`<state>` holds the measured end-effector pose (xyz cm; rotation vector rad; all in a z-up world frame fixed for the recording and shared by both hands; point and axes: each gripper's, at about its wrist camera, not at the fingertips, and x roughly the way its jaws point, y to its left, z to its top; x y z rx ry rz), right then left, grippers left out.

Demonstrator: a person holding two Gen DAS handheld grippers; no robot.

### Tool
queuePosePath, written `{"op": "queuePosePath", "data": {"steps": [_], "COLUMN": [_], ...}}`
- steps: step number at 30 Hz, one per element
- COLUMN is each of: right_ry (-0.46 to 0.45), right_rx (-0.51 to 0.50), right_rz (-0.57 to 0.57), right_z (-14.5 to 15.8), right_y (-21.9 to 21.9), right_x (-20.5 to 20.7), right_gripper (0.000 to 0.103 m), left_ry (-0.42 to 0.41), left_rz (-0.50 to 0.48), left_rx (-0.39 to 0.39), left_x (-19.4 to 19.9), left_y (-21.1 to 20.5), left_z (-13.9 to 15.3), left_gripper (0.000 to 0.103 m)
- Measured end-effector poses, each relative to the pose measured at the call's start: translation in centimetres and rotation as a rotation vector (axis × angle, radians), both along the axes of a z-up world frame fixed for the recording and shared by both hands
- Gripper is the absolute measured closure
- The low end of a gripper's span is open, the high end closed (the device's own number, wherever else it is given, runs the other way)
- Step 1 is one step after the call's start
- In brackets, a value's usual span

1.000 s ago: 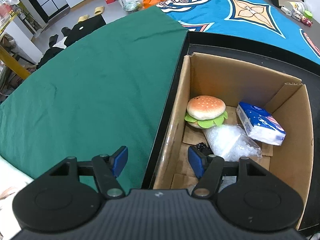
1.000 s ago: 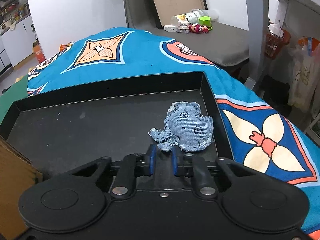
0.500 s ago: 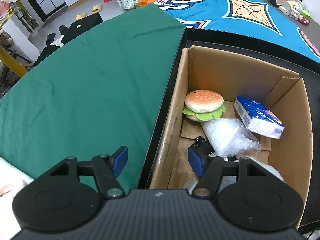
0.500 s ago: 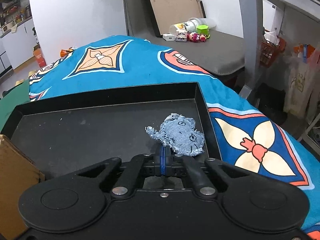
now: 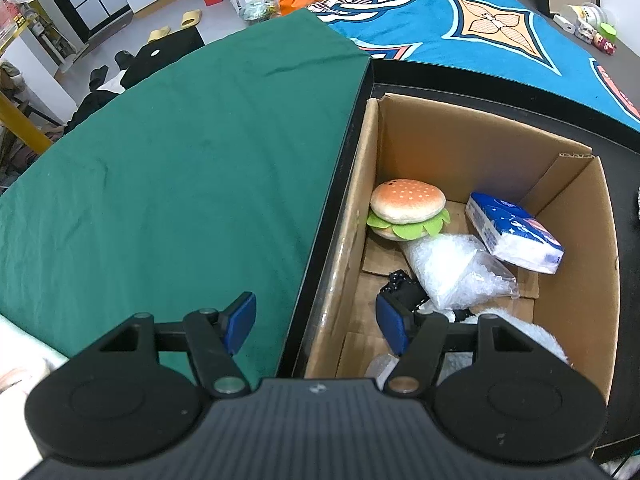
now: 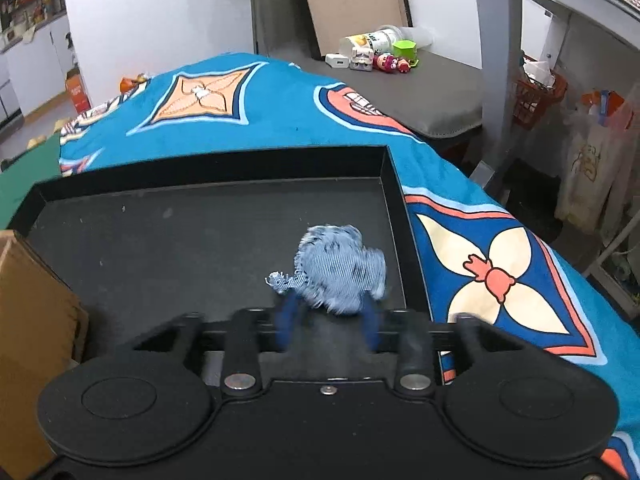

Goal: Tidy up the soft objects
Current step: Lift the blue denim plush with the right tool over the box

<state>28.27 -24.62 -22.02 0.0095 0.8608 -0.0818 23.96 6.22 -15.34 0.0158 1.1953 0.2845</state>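
Note:
A frayed blue denim plush point(image 6: 340, 268) sits blurred in the black tray point(image 6: 180, 232), right at the tips of my right gripper point(image 6: 330, 320). Its jaws are opening, and the plush's near edge lies between the fingers without being pinched. My left gripper point(image 5: 316, 322) is open and empty, straddling the left wall of the cardboard box point(image 5: 460, 136). Inside the box are a plush burger point(image 5: 406, 210), a tissue pack point(image 5: 514, 232), a bubble-wrap bag point(image 5: 452, 268), a black item point(image 5: 400, 286) and something white and fluffy point(image 5: 524, 336).
Green cloth point(image 5: 180, 184) covers the table left of the box, and a blue patterned cloth point(image 6: 480, 240) lies around the tray. Small toys and a cup point(image 6: 376, 52) stand on a grey surface at the back. The box corner point(image 6: 32, 312) shows at the left of the right wrist view.
My right gripper closed on the denim plush's edge, then spread its jaws apart, and the plush now looks blurred. The left gripper has stayed open and has hardly moved.

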Motion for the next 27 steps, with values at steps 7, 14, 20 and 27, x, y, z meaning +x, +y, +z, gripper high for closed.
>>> {"op": "queuePosePath", "data": {"steps": [7,14,20,27], "right_ry": [-0.02,-0.013,0.025,0.029], "right_rx": [0.026,0.036,0.044,0.049], "right_rz": [-0.019,-0.039,-0.04,-0.031], "right_z": [-0.1,-0.8,-1.7,-1.2], "right_y": [-0.4,-1.2,-1.5,-1.5], "right_x": [1.2,2.5,2.6,2.2], "right_gripper": [0.042,0.046,0.062,0.076], "left_ry": [0.004,0.013,0.022,0.021], "left_rz": [-0.002,-0.001,-0.006,-0.012], "left_rx": [0.0,0.008,0.011,0.01], "left_x": [0.1,0.6,0.8,0.5], "left_y": [0.1,0.1,-0.2,-0.4], "left_z": [0.0,-0.3,-0.7,-0.6], "left_gripper": [0.038,0.038,0.038,0.038]}}
